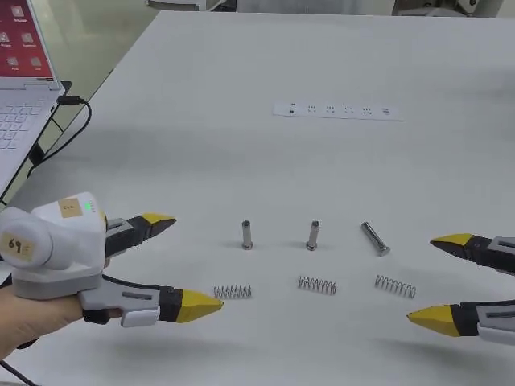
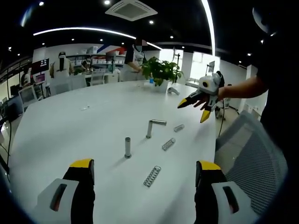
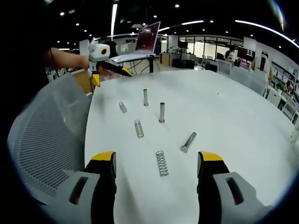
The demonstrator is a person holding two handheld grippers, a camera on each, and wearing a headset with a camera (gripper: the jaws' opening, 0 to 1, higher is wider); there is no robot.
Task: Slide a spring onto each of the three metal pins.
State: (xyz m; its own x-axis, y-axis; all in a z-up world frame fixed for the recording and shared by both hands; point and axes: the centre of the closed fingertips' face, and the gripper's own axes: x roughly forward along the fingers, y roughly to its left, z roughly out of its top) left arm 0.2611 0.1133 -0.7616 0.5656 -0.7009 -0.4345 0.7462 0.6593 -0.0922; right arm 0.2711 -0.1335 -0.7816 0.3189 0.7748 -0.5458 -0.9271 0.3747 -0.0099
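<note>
Three metal pins sit in a row on the white table (image 1: pixel 241 153): the left pin (image 1: pixel 247 234) and middle pin (image 1: pixel 313 235) stand upright, while the right pin (image 1: pixel 375 239) lies on its side. A spring lies in front of each: left spring (image 1: pixel 232 291), middle spring (image 1: pixel 317 285), right spring (image 1: pixel 395 286). My left gripper (image 1: pixel 189 261) is open just left of the left spring, holding nothing. My right gripper (image 1: pixel 424 279) is open just right of the right spring. The left gripper view has the nearest spring (image 2: pixel 152 176) ahead of its jaws. The right gripper view has the lying pin (image 3: pixel 188 142) and a spring (image 3: pixel 161 163) ahead.
A laptop (image 1: pixel 20 72) with a black cable (image 1: pixel 68 121) sits at the table's left edge. A white power strip (image 1: pixel 336 111) lies farther back. A mesh chair (image 3: pixel 51 135) stands at the near side. People and a plant (image 2: pixel 161 71) are beyond the table.
</note>
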